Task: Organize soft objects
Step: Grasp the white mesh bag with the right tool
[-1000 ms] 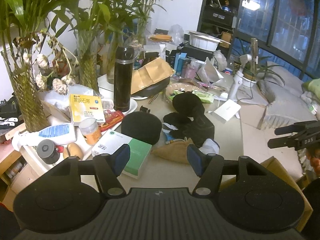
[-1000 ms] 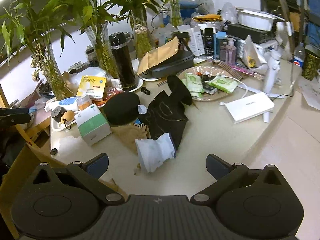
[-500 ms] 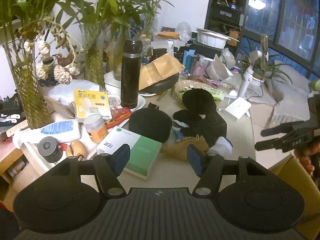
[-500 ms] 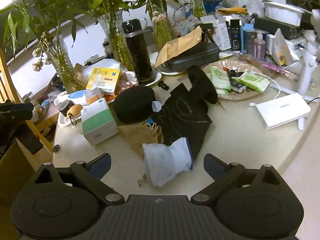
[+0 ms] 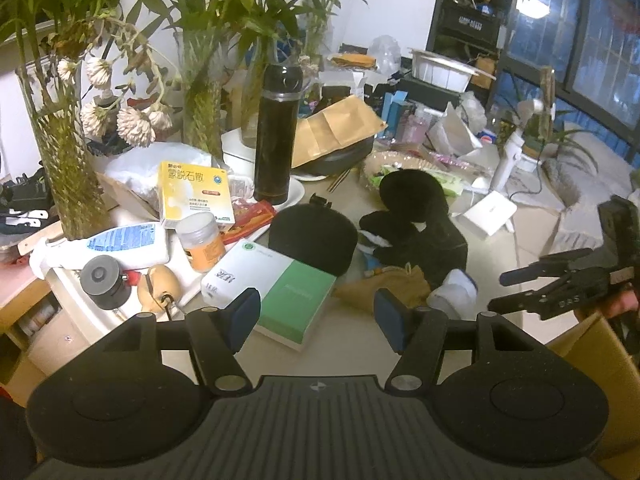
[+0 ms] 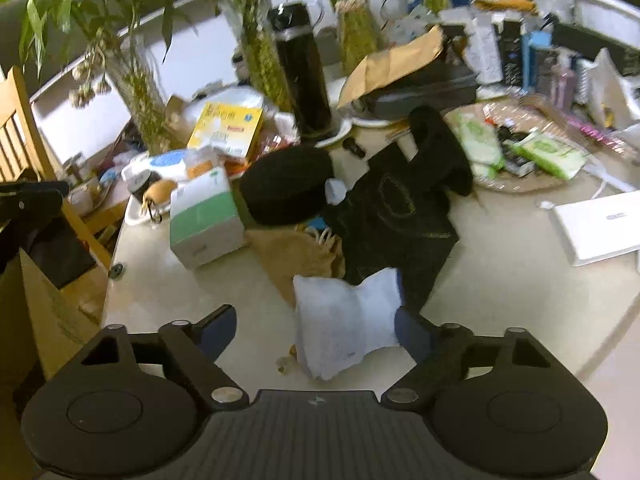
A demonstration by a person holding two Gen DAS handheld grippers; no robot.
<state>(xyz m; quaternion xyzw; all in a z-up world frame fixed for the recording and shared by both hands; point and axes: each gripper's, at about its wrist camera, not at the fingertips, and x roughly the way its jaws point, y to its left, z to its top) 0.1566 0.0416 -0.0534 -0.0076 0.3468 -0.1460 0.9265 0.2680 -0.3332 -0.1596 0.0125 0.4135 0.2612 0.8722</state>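
Closing around the white pouch, the right gripper is not yet pinching; only the left view shows the left gripper spread, empty, beside it.

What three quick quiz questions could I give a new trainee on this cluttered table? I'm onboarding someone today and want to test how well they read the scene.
1. True or false: the right tongs already pinch the white pouch.
2. Which lies nearest the white pouch: A) the tan drawstring bag, B) the yellow medicine box, C) the white router?
3. Fill in: the left tongs hold ____.

Key
1. False: the pouch sits between the pads, which have just been closing, but a gap shows on the left side.
2. A
3. Nothing
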